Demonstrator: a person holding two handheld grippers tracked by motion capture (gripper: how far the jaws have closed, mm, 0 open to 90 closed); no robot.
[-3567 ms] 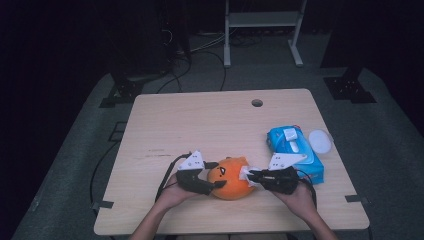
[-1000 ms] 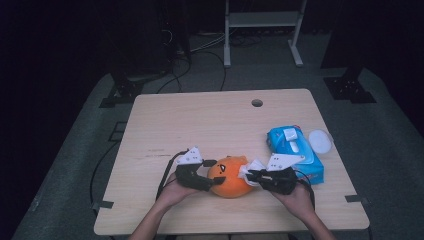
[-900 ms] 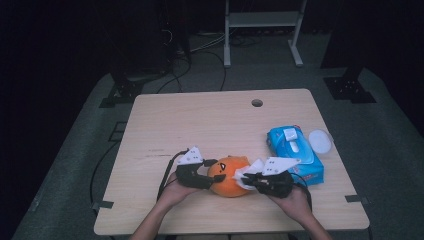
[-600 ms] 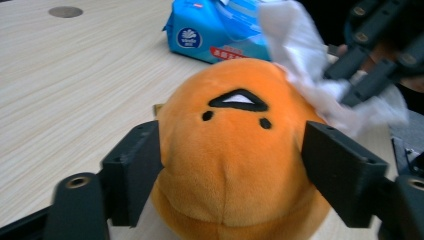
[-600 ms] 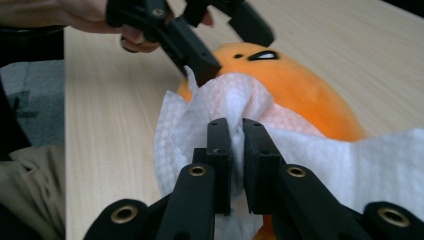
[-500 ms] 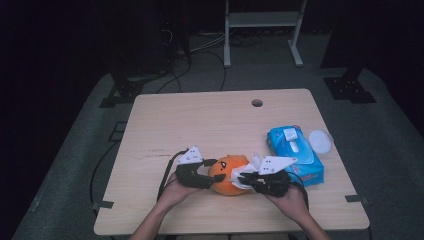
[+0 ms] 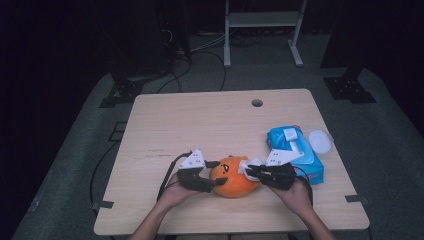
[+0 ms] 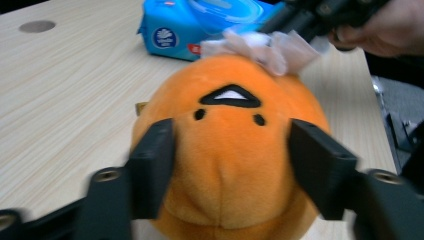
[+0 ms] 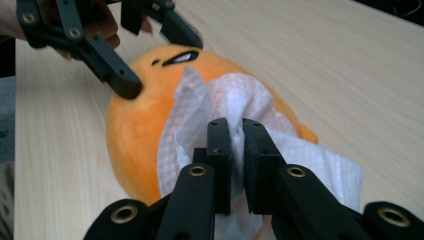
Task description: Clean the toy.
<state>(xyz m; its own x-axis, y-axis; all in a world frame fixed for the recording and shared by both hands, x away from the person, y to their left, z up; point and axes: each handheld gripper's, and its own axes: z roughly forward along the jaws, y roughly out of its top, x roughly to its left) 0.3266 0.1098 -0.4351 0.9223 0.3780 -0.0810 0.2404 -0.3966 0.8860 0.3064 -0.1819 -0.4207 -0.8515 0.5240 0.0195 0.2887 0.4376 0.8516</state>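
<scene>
Your right hand-held gripper (image 9: 231, 135), clenched on a crumpled white wet wipe (image 9: 235, 102), wipes the round orange plush toy (image 8: 230, 150); the left hand-held gripper (image 8: 232, 165) clamps it; most fur remains unwiped.

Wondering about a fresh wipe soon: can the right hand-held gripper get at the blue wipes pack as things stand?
Probably not yet: the right hand-held gripper is shut on a white wipe. The blue wipes pack lies right beside it, unobstructed.
</scene>
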